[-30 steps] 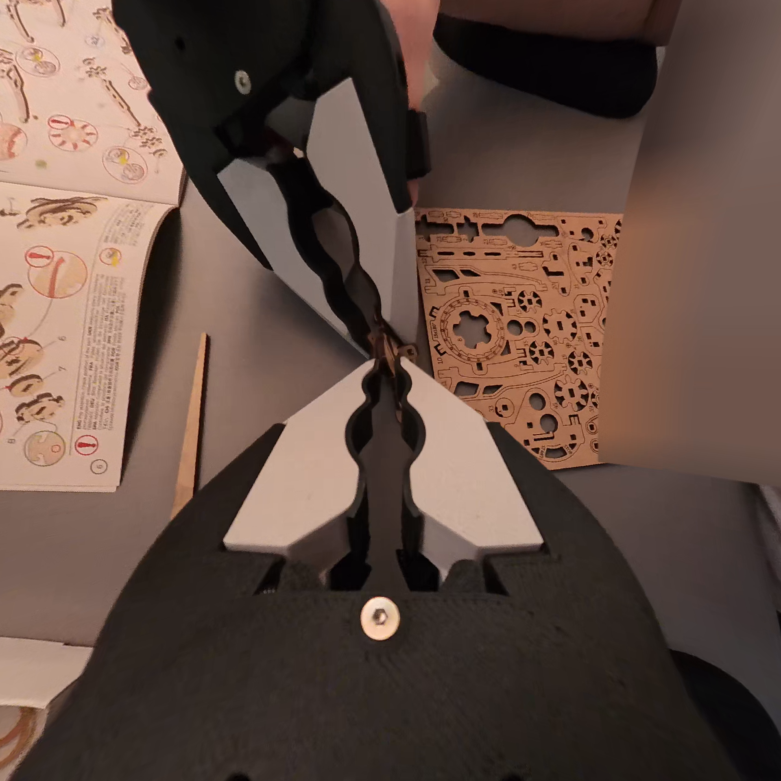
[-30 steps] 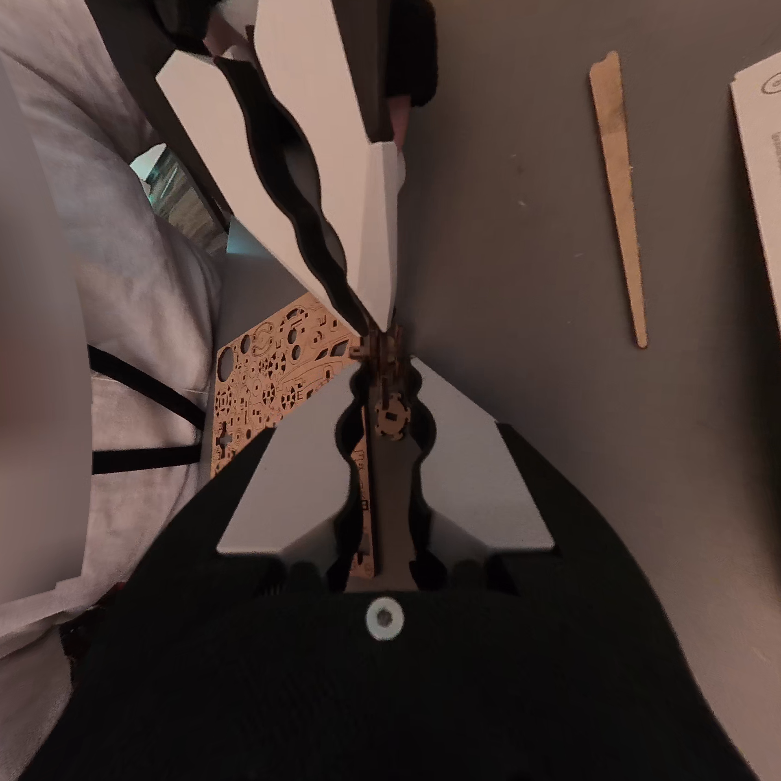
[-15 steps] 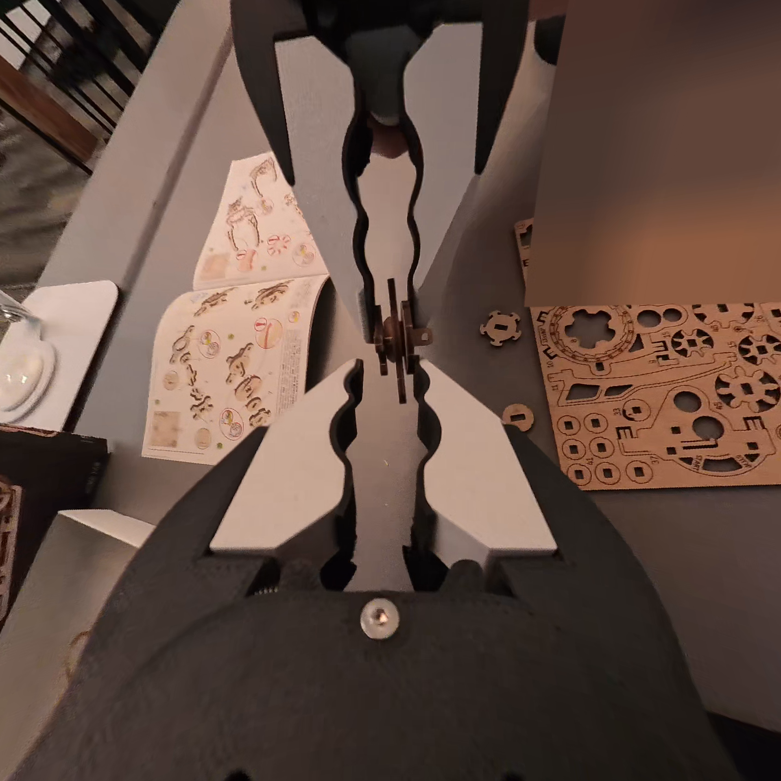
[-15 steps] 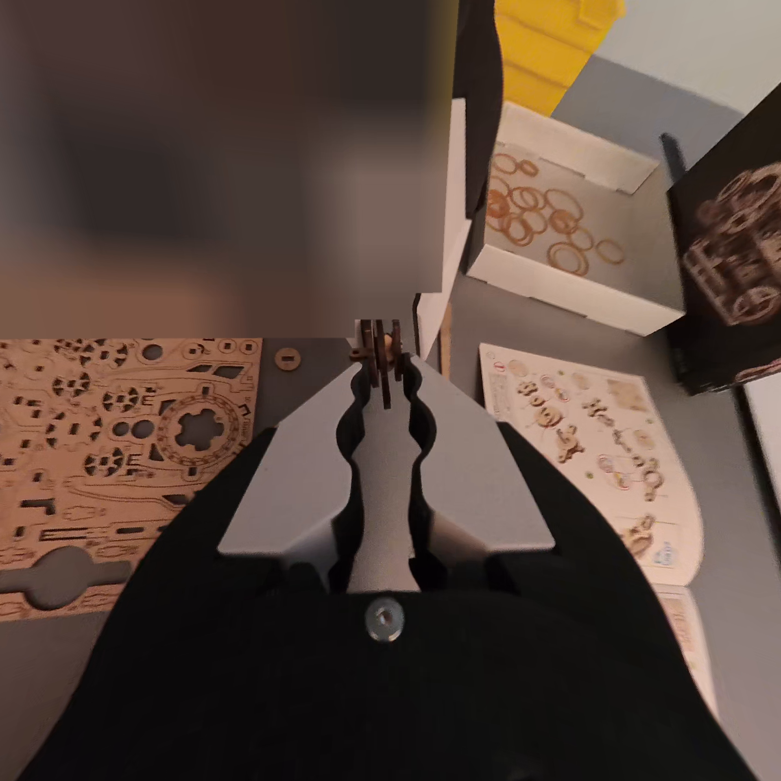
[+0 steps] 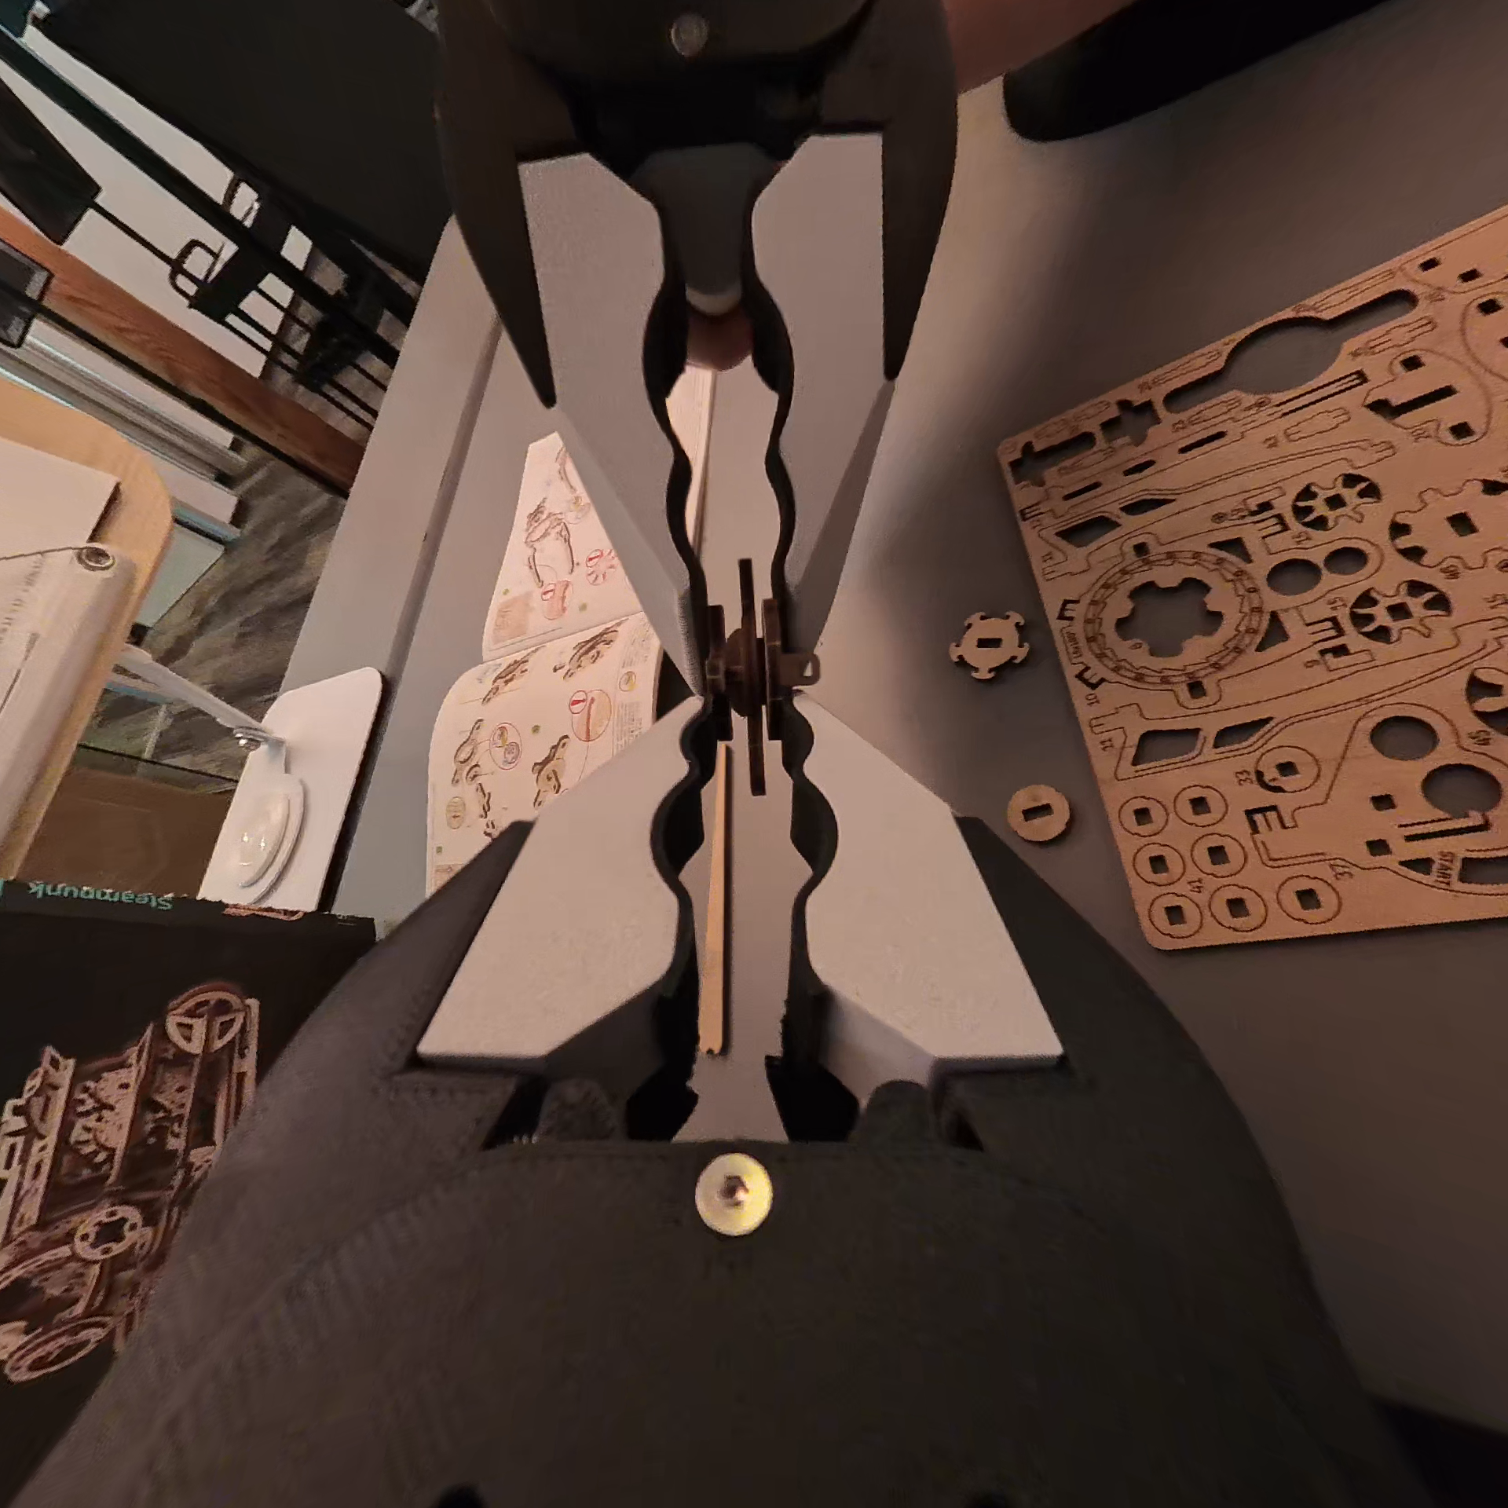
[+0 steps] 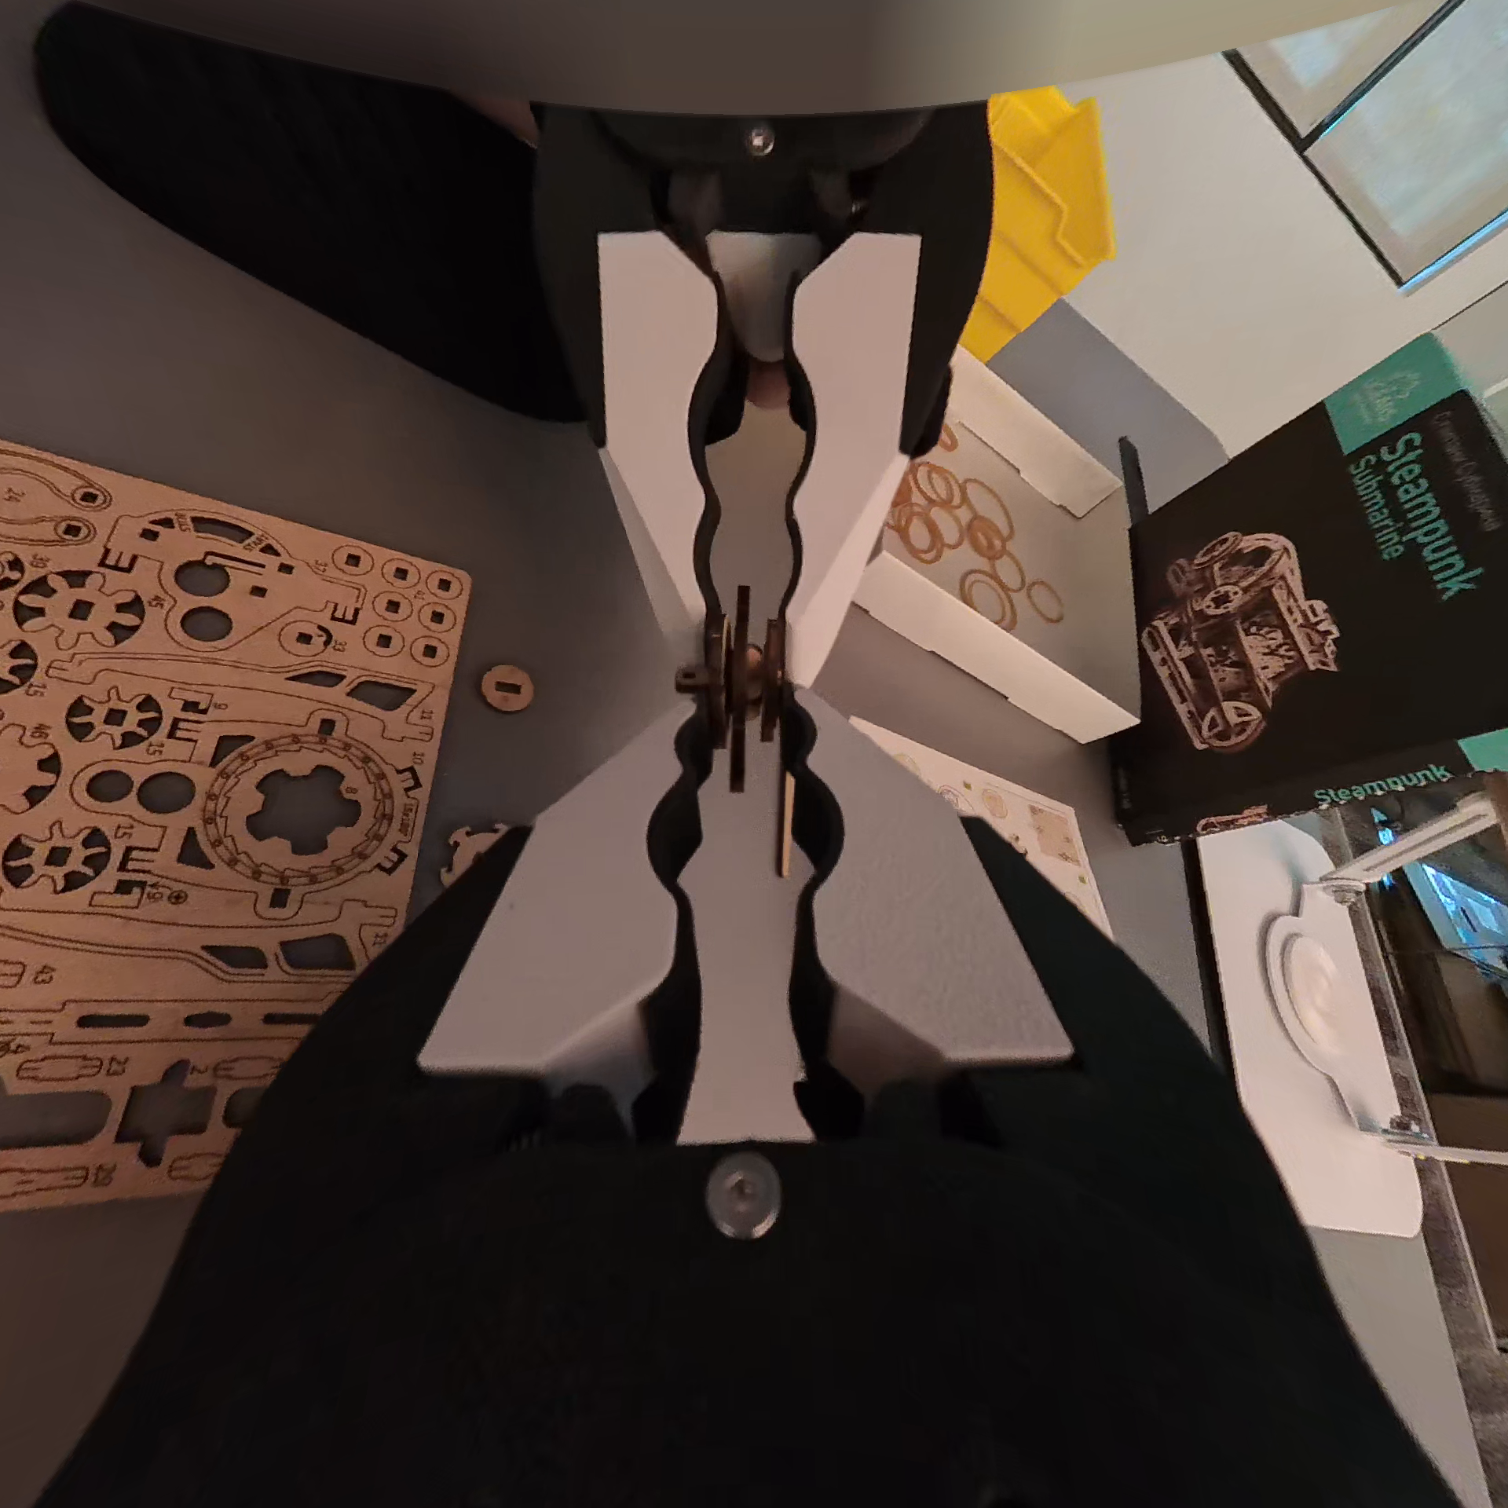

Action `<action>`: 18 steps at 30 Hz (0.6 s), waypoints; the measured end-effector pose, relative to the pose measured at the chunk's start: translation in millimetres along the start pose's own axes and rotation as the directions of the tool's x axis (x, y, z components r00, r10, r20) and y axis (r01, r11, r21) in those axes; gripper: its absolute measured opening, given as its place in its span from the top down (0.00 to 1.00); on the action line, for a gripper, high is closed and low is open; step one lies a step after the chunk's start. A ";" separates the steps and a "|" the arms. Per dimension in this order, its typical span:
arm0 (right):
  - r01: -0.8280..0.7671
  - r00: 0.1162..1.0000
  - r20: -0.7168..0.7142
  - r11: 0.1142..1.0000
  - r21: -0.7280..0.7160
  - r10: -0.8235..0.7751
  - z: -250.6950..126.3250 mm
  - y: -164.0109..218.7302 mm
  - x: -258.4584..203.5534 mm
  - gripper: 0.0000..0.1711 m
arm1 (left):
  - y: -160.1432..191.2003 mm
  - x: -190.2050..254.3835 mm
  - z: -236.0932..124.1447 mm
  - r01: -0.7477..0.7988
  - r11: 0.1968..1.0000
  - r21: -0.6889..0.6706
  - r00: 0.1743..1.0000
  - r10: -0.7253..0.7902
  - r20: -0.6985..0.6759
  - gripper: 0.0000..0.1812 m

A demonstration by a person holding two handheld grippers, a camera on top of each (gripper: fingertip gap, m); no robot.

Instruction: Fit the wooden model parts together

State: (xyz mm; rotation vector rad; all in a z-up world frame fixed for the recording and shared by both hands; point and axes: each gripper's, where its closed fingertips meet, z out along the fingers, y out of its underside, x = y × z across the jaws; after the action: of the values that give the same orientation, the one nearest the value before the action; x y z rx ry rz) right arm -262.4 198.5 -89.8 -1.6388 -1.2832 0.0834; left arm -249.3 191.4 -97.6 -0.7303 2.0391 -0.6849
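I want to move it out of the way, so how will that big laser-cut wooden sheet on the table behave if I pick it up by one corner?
The wooden sheet looks thin and flat, so probably light. So many parts are cut out that it may flex or snap at the narrow bridges. Remaining parts might drop free; two loose pieces already lie beside it.

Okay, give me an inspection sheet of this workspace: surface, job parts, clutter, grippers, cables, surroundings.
Surface: dark grey table, matte.
Job's things: small wooden disc assembly held in the air between both grippers; laser-cut wooden sheet flat on the table; loose notched gear and slotted disc beside it.
Clutter: open instruction booklet; black kit box; white tray of rubber bands; thin wooden stick.
Grippers: left gripper and right gripper tip to tip, both shut on the assembly.
Cables: nothing seen.
Surroundings: yellow bin; black railing.
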 end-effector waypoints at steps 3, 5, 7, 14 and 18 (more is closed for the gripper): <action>-0.035 0.999 0.026 0.999 -0.008 0.036 1.9 3.3 -2.4 0.91 | 3.4 2.7 2.4 0.008 1.000 -0.027 1.000 -0.008 -0.013 0.92; -0.064 0.997 0.044 0.998 0.011 0.064 2.3 3.2 -3.4 0.91 | 3.8 3.5 2.5 0.023 0.999 -0.030 0.999 -0.023 -0.023 0.92; -0.096 0.994 0.046 0.995 0.040 0.094 1.6 0.8 -1.2 0.91 | 2.8 2.0 1.6 0.038 0.999 -0.027 0.999 -0.038 -0.023 0.92; -0.118 0.992 0.047 0.986 0.119 0.113 -1.0 -5.2 1.6 0.91 | -2.4 -0.5 -2.8 0.091 0.996 0.003 0.995 -0.090 -0.041 0.93; -0.161 0.986 0.073 0.973 0.164 0.151 -4.1 -8.9 2.7 0.91 | -6.6 -1.9 -5.1 0.118 0.992 0.034 0.992 -0.116 -0.052 0.92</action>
State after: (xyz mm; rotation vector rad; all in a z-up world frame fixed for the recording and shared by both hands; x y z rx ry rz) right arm -264.9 197.2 -80.0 -1.5973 -1.1568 0.3314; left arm -251.1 189.3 -89.5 -0.8236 2.0360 -0.8128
